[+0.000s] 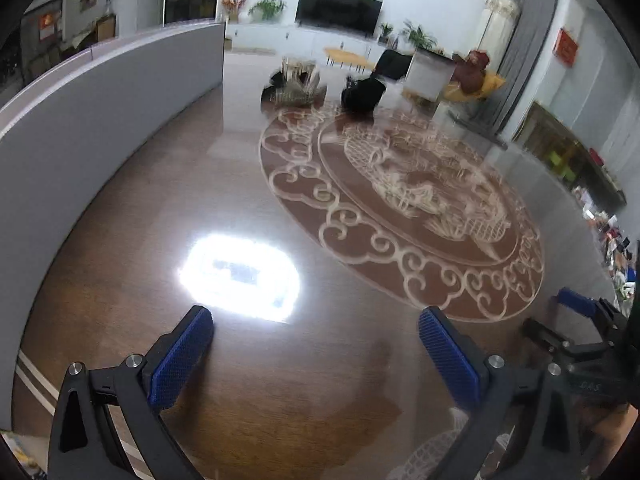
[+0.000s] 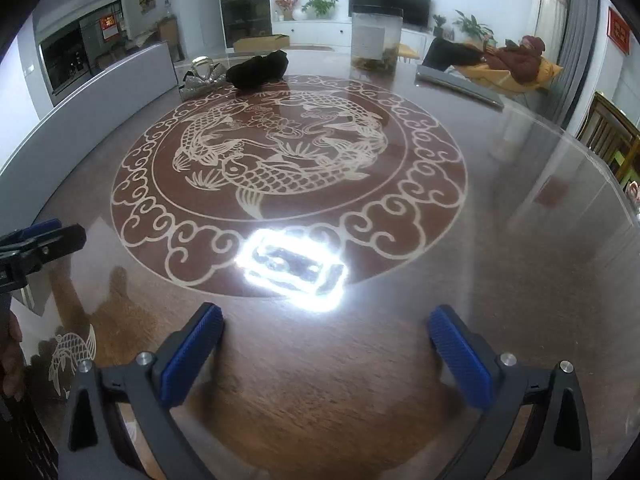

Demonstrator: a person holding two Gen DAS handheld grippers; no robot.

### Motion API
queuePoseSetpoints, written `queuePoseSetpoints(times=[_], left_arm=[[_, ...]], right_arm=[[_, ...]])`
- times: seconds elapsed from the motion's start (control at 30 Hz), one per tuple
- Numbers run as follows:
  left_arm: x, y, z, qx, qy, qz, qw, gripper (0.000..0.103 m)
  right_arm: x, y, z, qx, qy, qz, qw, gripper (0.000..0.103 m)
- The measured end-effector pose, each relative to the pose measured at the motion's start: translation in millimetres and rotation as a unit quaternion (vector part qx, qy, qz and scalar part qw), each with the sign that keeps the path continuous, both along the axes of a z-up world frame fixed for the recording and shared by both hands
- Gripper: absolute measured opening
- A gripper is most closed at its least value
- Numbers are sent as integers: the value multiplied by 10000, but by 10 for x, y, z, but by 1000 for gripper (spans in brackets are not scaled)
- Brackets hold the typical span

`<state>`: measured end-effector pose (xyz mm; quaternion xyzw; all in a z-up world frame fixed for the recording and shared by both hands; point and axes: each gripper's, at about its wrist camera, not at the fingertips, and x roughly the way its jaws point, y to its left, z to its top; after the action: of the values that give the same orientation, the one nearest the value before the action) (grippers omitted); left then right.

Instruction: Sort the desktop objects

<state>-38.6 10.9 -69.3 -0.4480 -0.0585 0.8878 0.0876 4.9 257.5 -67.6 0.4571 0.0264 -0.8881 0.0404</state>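
Note:
A black pouch point(image 2: 258, 70) and a shiny silver bow-like object point(image 2: 200, 76) lie at the far side of the round glass-topped table point(image 2: 500, 240). They also show in the left wrist view: the black pouch point(image 1: 362, 94) and the silver object point(image 1: 294, 88). My left gripper point(image 1: 316, 344) is open and empty above the near table edge. My right gripper point(image 2: 326, 344) is open and empty, also near the front. The right gripper's fingers point(image 1: 580, 308) show at the right of the left wrist view.
A glass jar point(image 2: 376, 40) and a closed grey laptop point(image 2: 456, 82) sit at the table's far side. A grey curved panel point(image 1: 100, 120) borders the left. A fish pattern point(image 2: 280, 152) fills the centre, with a lamp reflection point(image 2: 294, 268) on the glass.

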Motion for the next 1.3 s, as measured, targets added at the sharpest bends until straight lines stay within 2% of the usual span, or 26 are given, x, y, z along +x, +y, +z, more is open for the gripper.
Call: queuePoseSetpoints(times=[0.1, 0.27, 0.5, 0.87, 1.3], left_arm=[[-3, -19, 2, -95, -7, 17, 10000, 103], [-9, 60, -6, -461, -40, -33, 9989, 103], [-12, 85, -21, -659, -72, -55, 9978, 103], [-16, 128, -39, -909, -119, -95, 9957, 103], [-16, 128, -36, -910, -119, -96, 9957, 103]], right_arm=[[13, 4, -5, 1, 1, -2, 10000, 103], [21, 2, -3, 6, 2, -4, 10000, 103], [24, 1, -3, 5, 3, -3, 10000, 103], [54, 20, -15, 10, 5, -5, 10000, 103], [53, 18, -16, 12, 6, -5, 10000, 103]])
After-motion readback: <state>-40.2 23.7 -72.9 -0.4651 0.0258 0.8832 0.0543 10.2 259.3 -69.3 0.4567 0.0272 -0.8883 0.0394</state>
